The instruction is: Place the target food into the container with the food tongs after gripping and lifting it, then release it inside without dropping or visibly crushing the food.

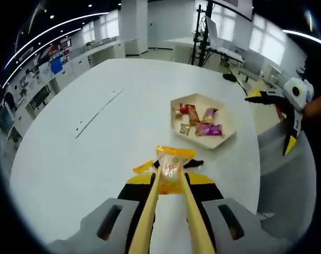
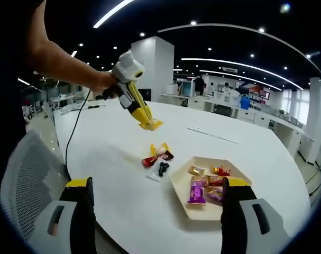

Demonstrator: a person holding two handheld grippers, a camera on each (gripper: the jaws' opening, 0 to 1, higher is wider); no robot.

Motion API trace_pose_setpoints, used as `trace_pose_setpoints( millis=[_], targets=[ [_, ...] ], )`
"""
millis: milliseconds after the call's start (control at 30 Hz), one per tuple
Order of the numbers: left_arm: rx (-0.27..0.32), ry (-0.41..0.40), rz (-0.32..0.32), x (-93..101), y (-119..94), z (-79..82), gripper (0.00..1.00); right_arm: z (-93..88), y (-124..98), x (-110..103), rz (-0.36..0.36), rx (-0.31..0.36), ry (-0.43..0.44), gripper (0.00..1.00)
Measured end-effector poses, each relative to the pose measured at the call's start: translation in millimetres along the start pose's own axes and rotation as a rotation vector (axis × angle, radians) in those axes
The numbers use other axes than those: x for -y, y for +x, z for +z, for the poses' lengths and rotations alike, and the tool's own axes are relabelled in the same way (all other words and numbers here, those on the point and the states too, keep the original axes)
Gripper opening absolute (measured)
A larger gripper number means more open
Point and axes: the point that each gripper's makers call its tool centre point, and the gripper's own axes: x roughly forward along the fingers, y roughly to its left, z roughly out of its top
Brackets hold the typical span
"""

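Nearest in the left gripper view, the left gripper (image 1: 171, 177) is seen closed on the food tongs (image 1: 168, 211), and a yellow-wrapped snack (image 1: 172, 168) is pinched between the tongs' tips; from the right gripper view that snack (image 2: 151, 125) is seen held in the air above the round white table (image 1: 70, 169), so the gripping and lifting can be judged done. On the table below it, toward the near edge, a few loose wrapped sweets (image 2: 156, 156) are left lying, just beside the container. Farther on, the hexagonal white container (image 1: 230, 119) is set near the table's right edge, well apart from the held snack, with several wrapped pieces already inside. What is judged to remain is the carry over the container's rim, the lowering and a gentle release. The right gripper (image 2: 156, 203) is held wide open and empty, near the container (image 2: 182, 197).
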Motion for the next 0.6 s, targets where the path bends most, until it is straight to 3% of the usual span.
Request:
trace_pose_setpoints(
  millis=[500, 600],
  targets=[
    [0.035, 0.023, -0.028, 24.1, 23, 37.7, 0.18, 2.6, 1, -3, 0.014, 0.015, -0.03, 1.0],
    [0.042, 0.027, -0.032, 28.1, 31, 47.9, 0.18, -1.5, 1, -5, 0.023, -0.009, -0.006, 1.0]
  ],
)
